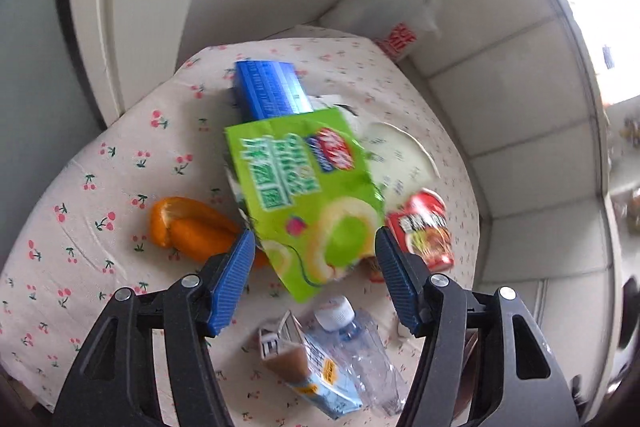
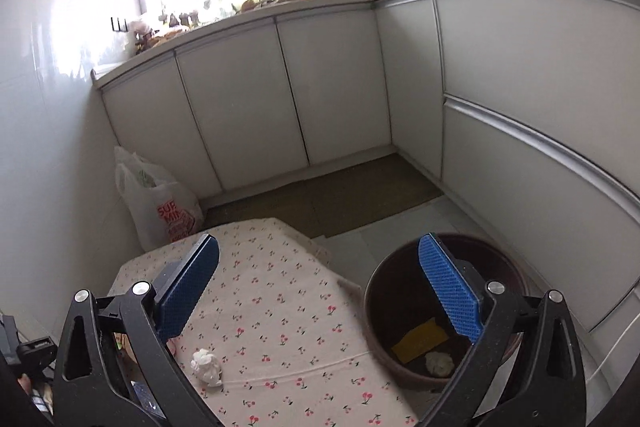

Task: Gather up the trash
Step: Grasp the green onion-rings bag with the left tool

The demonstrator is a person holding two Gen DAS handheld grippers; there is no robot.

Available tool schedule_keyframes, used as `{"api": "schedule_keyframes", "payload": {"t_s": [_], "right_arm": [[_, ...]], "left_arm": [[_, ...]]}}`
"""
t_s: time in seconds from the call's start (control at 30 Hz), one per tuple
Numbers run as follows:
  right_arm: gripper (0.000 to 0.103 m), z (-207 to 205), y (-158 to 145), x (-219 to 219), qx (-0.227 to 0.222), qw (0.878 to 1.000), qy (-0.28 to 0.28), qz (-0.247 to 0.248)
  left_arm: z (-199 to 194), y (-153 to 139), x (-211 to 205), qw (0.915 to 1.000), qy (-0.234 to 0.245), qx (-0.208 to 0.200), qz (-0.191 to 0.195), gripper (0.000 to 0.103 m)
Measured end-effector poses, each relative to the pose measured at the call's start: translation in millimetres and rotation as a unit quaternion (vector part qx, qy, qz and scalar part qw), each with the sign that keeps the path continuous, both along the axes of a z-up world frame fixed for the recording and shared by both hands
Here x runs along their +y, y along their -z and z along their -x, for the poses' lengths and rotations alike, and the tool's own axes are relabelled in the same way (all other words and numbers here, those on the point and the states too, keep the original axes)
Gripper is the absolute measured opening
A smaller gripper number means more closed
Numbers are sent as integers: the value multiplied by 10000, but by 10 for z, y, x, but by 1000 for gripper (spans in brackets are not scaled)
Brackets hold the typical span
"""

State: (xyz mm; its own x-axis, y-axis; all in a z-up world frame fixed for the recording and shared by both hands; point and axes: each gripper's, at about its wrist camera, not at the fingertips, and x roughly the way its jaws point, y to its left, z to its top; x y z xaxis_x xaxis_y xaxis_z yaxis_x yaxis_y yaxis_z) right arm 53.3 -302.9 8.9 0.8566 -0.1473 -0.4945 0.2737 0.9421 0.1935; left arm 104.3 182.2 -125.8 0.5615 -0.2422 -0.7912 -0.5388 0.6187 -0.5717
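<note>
The right gripper (image 2: 318,283) hangs with its blue-padded jaws spread wide and nothing between them, over a table (image 2: 280,307) covered in a cherry-print cloth. Just below and inside its left finger lies a crumpled white tissue (image 2: 207,367) on the cloth; behind its right finger a dark brown bin (image 2: 384,311) stands on the floor, holding a yellow scrap (image 2: 418,341) and a pale wad (image 2: 439,363). Beyond the left finger, a white plastic bag (image 2: 160,203) with red print sits against the wall, near the white cabinets (image 2: 280,95).

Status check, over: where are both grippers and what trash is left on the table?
Left gripper open over green snack bag. Right gripper open, empty, bin beside it. Orange peel, bottle, red cup, tissue on the table.
</note>
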Motion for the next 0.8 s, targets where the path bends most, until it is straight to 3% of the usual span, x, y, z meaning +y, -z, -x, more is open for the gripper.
{"api": "schedule_keyframes", "payload": {"t_s": [0.33, 0.6, 0.63, 0.67, 0.73, 0.8], "right_arm": [[96, -305, 178, 415, 372, 9984, -346, 255], [96, -408, 318, 615, 679, 9928, -896, 416], [96, -419, 339, 634, 731, 9918, -951, 431], [96, -430, 358, 648, 780, 9909, -1003, 434], [96, -456, 404, 669, 896, 9888, -1113, 426], [96, -485, 451, 686, 1030, 9867, -1190, 415]], "left_arm": [[-172, 348, 238, 9986, -424, 71, 300, 62], [-221, 506, 256, 9933, -345, -288, 1067, 60], [-239, 517, 248, 9929, -327, -304, 1103, 55], [-242, 513, 244, 9927, -286, -337, 1124, 44], [-217, 490, 234, 9926, -200, -390, 1134, 30], [-178, 418, 207, 9929, -195, -454, 1080, 26]]}}
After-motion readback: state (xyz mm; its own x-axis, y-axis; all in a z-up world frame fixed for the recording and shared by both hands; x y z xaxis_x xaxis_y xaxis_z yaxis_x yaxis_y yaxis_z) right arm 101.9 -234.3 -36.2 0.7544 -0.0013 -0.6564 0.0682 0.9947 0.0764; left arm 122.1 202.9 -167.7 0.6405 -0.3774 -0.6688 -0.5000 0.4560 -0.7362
